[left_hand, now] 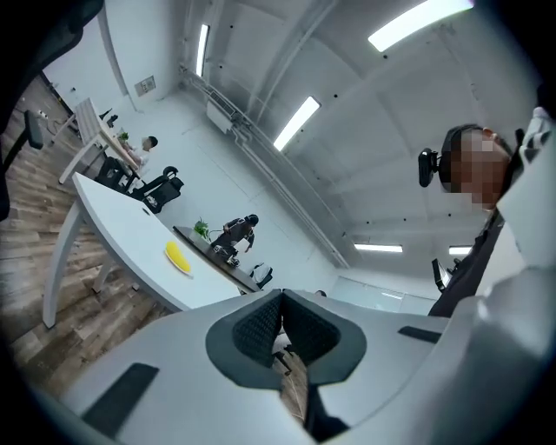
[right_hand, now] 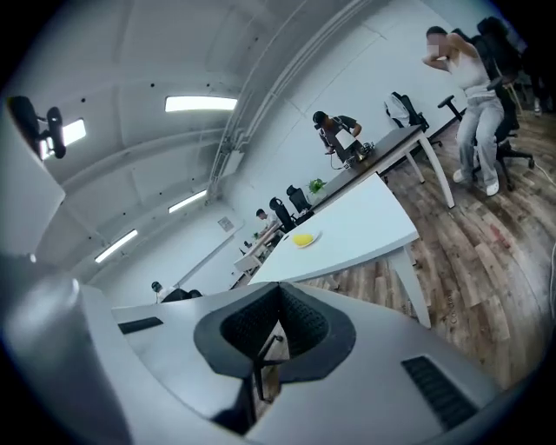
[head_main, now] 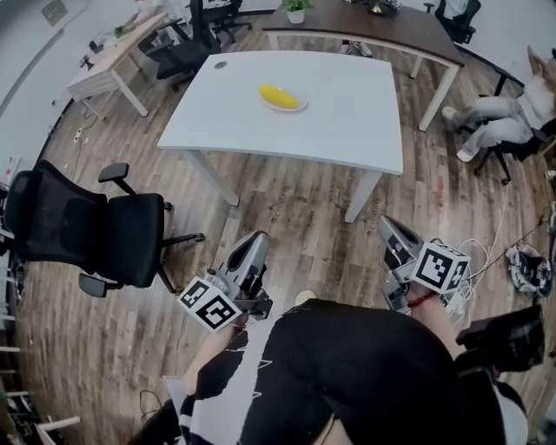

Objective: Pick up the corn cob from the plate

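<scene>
The yellow corn cob [head_main: 280, 96] lies on a small plate [head_main: 300, 105] near the far side of the white table [head_main: 347, 130]. Both grippers hang low over the wooden floor, well short of the table. My left gripper [head_main: 258, 237] is shut with nothing in it and points toward the table. My right gripper [head_main: 387, 223] is also shut and empty. In the left gripper view the corn cob [left_hand: 178, 255] shows far off on the table, above and left of the left gripper's [left_hand: 280, 300] closed pads. The right gripper view has the corn cob [right_hand: 303, 239] small, beyond the shut right gripper [right_hand: 280, 292].
A black office chair [head_main: 95, 230] stands on the floor at left. A dark brown desk [head_main: 365, 22] lies behind the white table, and a light desk [head_main: 113, 56] at back left. A seated person [head_main: 504, 117] is at right. Cables [head_main: 491, 252] trail on the floor at right.
</scene>
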Demonstrator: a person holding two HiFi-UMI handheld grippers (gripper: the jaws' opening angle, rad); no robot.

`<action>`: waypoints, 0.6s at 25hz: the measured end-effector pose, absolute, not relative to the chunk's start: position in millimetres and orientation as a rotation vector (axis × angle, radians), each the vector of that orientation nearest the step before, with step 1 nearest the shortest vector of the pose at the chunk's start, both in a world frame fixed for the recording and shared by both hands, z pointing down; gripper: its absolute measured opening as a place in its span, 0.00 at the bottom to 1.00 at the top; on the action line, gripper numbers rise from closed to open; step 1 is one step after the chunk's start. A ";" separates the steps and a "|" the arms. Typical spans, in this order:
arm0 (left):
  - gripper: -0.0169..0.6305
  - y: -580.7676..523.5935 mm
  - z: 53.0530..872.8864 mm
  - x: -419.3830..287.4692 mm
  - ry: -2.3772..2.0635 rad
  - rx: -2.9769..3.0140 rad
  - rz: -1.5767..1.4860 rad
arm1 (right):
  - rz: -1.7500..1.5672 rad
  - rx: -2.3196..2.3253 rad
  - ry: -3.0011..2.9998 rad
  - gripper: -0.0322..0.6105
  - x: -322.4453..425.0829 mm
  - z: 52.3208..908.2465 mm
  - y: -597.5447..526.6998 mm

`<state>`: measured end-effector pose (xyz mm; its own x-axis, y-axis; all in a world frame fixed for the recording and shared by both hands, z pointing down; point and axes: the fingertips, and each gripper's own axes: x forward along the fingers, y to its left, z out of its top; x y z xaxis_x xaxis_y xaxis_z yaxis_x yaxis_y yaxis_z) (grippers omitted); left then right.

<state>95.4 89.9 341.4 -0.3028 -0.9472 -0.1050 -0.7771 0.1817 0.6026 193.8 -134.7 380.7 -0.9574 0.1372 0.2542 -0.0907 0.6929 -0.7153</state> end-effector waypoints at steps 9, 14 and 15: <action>0.05 104.4 359.8 26.7 -2.200 1.617 -0.692 | 1.113 -0.072 -2.593 0.07 125.1 397.7 -106.3; 0.05 114.7 368.2 17.7 -2.173 1.577 -0.758 | 1.137 -0.031 -2.561 0.07 113.7 401.4 -101.8; 0.05 115.9 369.5 16.8 -2.172 1.576 -0.754 | 1.133 -0.037 -2.557 0.07 110.1 401.1 -99.9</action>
<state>16.8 115.9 369.5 -0.3187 -0.9475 -0.0259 -0.7600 0.2391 0.6044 110.1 -99.9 401.1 -0.9409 0.1604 0.2983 -0.1132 0.6812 -0.7233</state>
